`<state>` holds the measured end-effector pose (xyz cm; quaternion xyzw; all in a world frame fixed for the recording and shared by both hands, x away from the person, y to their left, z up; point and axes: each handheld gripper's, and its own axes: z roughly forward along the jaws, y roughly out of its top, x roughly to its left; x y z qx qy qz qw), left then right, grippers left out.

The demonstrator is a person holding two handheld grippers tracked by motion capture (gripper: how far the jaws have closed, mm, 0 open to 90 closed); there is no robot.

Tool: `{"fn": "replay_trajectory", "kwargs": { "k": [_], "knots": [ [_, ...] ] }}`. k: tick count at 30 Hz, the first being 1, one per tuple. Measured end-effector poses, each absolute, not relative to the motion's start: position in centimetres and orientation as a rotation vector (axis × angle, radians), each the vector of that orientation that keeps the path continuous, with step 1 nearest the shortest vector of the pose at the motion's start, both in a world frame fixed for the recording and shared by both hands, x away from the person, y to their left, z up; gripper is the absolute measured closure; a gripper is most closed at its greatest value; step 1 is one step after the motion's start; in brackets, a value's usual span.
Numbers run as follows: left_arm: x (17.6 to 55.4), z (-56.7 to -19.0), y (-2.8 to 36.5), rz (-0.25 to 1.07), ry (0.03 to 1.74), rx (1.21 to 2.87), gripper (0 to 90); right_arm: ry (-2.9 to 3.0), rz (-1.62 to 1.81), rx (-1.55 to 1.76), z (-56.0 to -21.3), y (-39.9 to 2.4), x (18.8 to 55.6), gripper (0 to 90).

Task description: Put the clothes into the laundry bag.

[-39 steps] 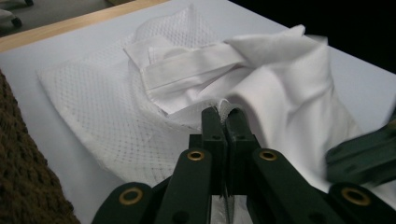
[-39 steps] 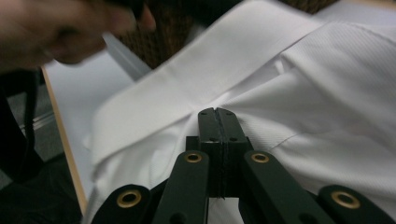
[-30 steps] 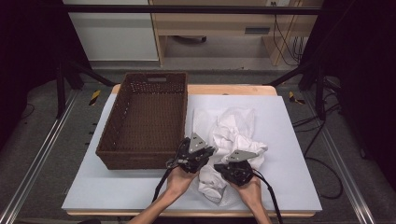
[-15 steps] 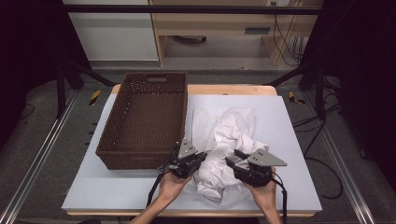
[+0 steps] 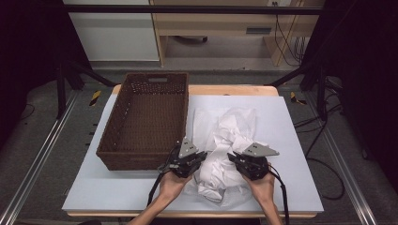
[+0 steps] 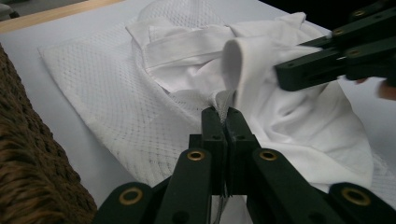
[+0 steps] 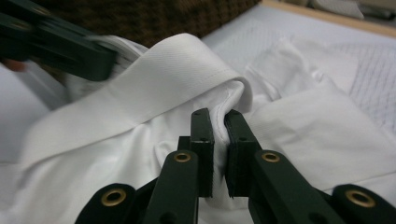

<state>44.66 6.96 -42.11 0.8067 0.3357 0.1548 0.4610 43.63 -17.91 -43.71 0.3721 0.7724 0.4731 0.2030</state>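
A crumpled white shirt (image 5: 225, 126) lies on the white mat to the right of the wicker basket. My left gripper (image 5: 204, 154) is at the shirt's near left side, shut on a thin fold of the cloth (image 6: 177, 70), as the left gripper view (image 6: 226, 114) shows. My right gripper (image 5: 230, 156) is at the near right side. Its jaws have just been closing, and in the right gripper view (image 7: 218, 114) they pinch the folded collar edge (image 7: 163, 74). Each gripper shows in the other's view, the right one (image 6: 280, 77) and the left one (image 7: 109, 58).
An empty brown wicker basket (image 5: 136, 159) stands on the left half of the mat, close beside my left hand (image 6: 28, 172). The white mat (image 5: 291, 140) covers a wooden table. A desk and cables are beyond the far edge.
My right gripper has moved away from the left one, to the right and a little up, lifting the collar fold. The left gripper has stayed put on the cloth.
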Motion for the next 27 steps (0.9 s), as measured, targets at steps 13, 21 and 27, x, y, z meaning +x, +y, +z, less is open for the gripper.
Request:
{"fn": "replay_trajectory", "kwargs": {
  "k": [13, 21, 27],
  "knots": [
    [44.6, -41.5, 5.7, 0.397, 0.808, 1.995, 88.1, 2.419, 1.301, 0.937, -45.8, -14.5, 43.0, 84.6],
    [44.1, -41.5, 5.8, 0.405, 0.78, 2.015, 88.2, 2.297, 1.117, 1.079, -46.7, -13.2, 44.6, 84.8],
    [44.1, -41.9, 7.2, 0.399, 0.806, 2.016, 88.1, 2.167, 1.165, 1.106, -46.1, -14.5, 44.7, 85.0]
  ]
}}
